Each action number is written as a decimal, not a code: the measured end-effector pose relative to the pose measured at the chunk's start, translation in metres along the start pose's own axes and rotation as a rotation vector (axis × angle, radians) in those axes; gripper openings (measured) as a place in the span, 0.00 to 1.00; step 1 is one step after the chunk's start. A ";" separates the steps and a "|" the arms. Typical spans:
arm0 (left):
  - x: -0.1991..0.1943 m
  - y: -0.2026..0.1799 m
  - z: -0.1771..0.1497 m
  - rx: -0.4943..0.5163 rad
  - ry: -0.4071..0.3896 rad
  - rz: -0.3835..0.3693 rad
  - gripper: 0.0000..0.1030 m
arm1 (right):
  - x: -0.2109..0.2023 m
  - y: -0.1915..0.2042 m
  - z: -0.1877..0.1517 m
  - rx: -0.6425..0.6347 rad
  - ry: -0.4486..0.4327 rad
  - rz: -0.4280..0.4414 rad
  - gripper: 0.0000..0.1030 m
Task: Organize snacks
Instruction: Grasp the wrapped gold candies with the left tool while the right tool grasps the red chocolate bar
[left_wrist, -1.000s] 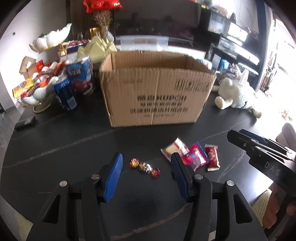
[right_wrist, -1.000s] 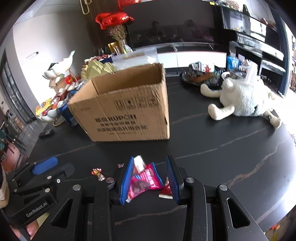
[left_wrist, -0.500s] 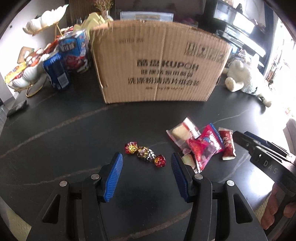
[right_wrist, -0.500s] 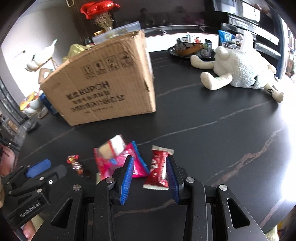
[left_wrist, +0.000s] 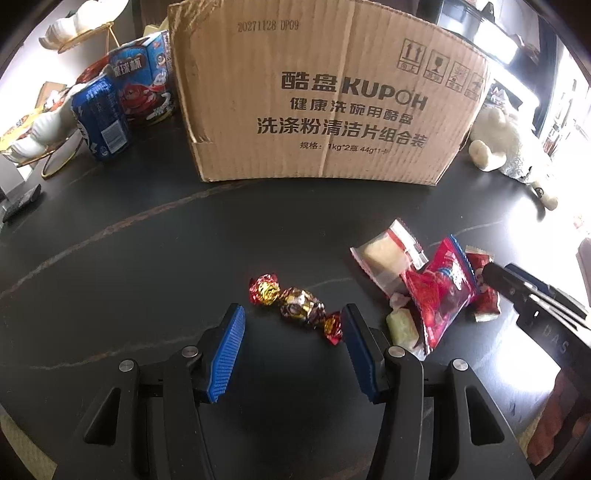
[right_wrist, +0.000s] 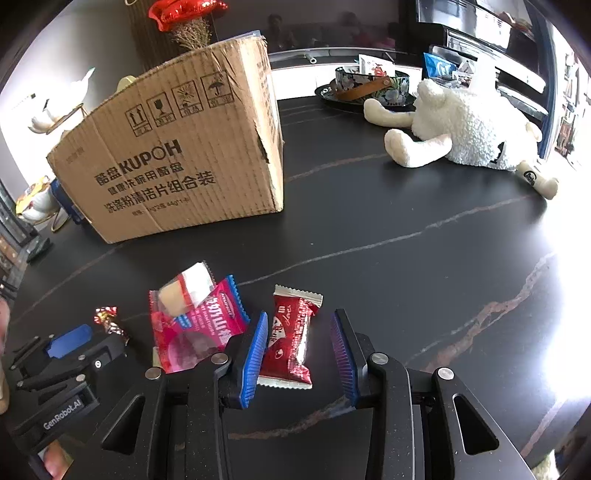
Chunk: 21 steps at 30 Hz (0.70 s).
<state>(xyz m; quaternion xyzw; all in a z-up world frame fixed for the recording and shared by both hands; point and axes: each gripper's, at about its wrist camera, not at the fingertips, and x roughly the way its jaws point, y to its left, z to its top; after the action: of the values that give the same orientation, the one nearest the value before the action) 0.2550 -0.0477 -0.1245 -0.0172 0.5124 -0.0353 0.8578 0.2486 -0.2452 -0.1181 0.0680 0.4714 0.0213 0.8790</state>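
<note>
Two fisheye views, each looking steeply down along its own gripper's fingers, close above a dark table. The left view faces the box squarely; the right view sees the box from its right corner. Both share the box, a pink packet and a plush toy.

Cardboard box reads "KUPOH" — stamped "20271128 DP09" above.
</note>
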 end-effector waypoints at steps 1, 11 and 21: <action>0.001 0.000 0.001 0.001 0.000 -0.001 0.52 | 0.002 0.000 0.000 0.003 0.007 0.004 0.36; 0.012 0.007 0.007 -0.011 -0.007 -0.014 0.44 | 0.017 0.002 0.000 -0.010 0.036 0.004 0.36; 0.013 0.009 0.008 -0.012 -0.019 -0.014 0.32 | 0.018 0.005 0.000 -0.024 0.025 -0.004 0.23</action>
<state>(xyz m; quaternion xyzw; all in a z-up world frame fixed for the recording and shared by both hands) 0.2680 -0.0396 -0.1325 -0.0262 0.5041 -0.0381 0.8624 0.2583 -0.2386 -0.1320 0.0560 0.4823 0.0259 0.8738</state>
